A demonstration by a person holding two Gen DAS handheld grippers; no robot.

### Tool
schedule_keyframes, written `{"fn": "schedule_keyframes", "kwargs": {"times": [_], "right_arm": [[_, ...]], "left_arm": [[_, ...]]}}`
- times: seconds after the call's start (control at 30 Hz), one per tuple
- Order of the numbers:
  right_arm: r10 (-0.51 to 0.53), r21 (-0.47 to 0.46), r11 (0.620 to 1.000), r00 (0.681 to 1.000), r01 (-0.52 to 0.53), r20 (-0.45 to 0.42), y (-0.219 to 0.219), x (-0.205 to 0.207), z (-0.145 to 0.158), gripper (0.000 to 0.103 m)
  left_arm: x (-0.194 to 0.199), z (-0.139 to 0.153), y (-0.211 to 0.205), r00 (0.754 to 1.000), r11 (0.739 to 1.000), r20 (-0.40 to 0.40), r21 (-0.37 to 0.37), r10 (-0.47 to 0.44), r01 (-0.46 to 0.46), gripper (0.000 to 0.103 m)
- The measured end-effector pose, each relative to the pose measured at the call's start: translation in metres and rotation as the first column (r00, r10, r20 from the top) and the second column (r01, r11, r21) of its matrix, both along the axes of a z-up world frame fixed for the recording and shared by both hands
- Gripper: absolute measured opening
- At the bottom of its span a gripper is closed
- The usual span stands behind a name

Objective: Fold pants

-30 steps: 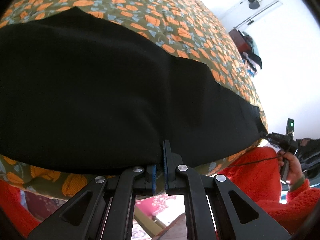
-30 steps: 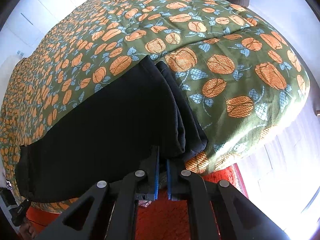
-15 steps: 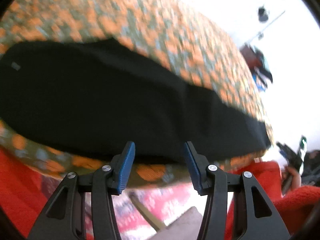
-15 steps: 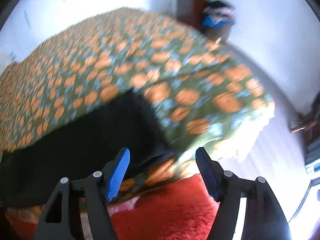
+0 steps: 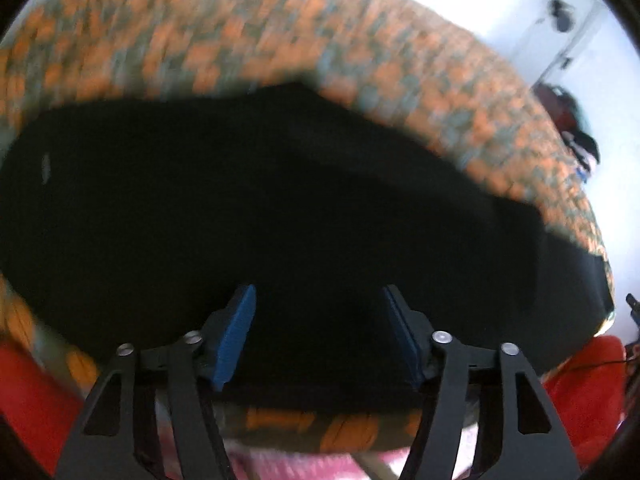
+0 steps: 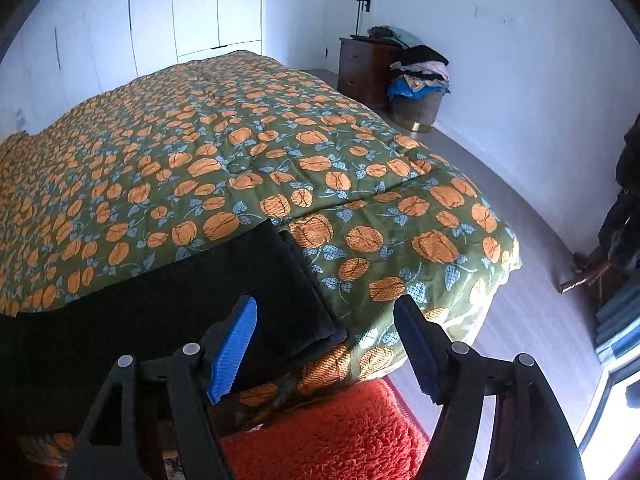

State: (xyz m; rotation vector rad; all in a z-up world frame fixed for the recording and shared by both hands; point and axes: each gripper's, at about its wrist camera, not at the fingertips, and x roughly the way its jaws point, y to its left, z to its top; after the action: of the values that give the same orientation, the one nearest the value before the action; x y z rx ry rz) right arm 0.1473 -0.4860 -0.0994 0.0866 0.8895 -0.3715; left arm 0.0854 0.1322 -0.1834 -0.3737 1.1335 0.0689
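Ahead of the left gripper [image 5: 316, 332] the black pants [image 5: 280, 216] are laid flat along the bedspread [image 5: 280, 32] edge, folded lengthwise. Its jaws have just been opening, as have those of the right gripper [image 6: 324, 348]; both stand apart, nothing held, presumably because that fold is set down.

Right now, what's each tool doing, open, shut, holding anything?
Left tool: open, jaws just spread, nothing gripped, black pants lie beyond it.
Right tool: open, jaws just spread, holding nothing, above the pants' end.

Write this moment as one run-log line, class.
left gripper: just opened, empty | right gripper: just opened, empty | black pants: released on bedspread
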Motion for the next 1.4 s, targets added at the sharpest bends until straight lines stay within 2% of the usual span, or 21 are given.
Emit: {"fn": "schedule_keyframes", "kwargs": {"times": [0.13,0.3,0.43,0.5,0.6,0.7,0.8,1.03,1.23,1.4], "right_arm": [[0.011,-0.024,1.0,1.0,-0.012,-0.013,0.005,0.0,-0.002,0.074],[0.001,0.014,1.0,1.0,0.0,-0.027,-0.001,0.004,-0.006,0.074],[-0.003,0.012,1.0,1.0,0.003,-0.019,-0.001,0.002,-0.005,0.074],[0.003,0.007,1.0,1.0,-0.003,-0.028,-0.001,0.003,-0.007,0.074],[0.008,0.003,1.0,0.999,-0.008,-0.032,0.0,0.004,-0.007,0.074],[0.013,0.001,1.0,0.999,-0.013,-0.032,0.001,0.004,-0.007,0.074],[0.017,-0.009,1.0,0.999,-0.017,-0.04,0.002,0.003,-0.008,0.074],[0.006,-0.002,1.0,0.999,-0.006,-0.047,-0.004,0.001,-0.01,0.074],[-0.001,0.023,1.0,0.998,0.002,-0.055,-0.006,0.003,-0.013,0.074],[0.013,0.002,1.0,0.998,-0.013,-0.062,-0.001,0.005,-0.012,0.074]], "left_arm": [[-0.017,-0.002,0.007,1.0,1.0,-0.027,-0.018,0.011,-0.011,0.064],[-0.03,0.011,0.014,0.997,0.996,-0.008,-0.047,0.079,-0.079,0.063],[-0.032,0.05,0.007,0.982,0.997,0.169,-0.012,0.079,-0.078,0.064],[-0.027,0.063,0.001,0.97,0.997,0.235,0.03,0.057,-0.065,0.075],[-0.011,0.068,-0.011,0.962,0.996,0.272,0.087,-0.01,-0.014,0.078],[0.007,0.058,-0.021,0.964,0.993,0.258,0.116,-0.062,0.033,0.078],[0.008,0.042,-0.022,0.974,0.99,0.213,0.131,-0.077,0.05,0.078],[0.006,0.011,-0.005,0.996,0.993,0.087,0.114,-0.035,0.025,0.077],[0.004,0.012,-0.01,0.995,0.99,0.087,0.138,-0.044,0.032,0.077],[-0.002,0.029,-0.014,0.982,0.991,0.182,0.133,-0.054,0.029,0.077]]}}
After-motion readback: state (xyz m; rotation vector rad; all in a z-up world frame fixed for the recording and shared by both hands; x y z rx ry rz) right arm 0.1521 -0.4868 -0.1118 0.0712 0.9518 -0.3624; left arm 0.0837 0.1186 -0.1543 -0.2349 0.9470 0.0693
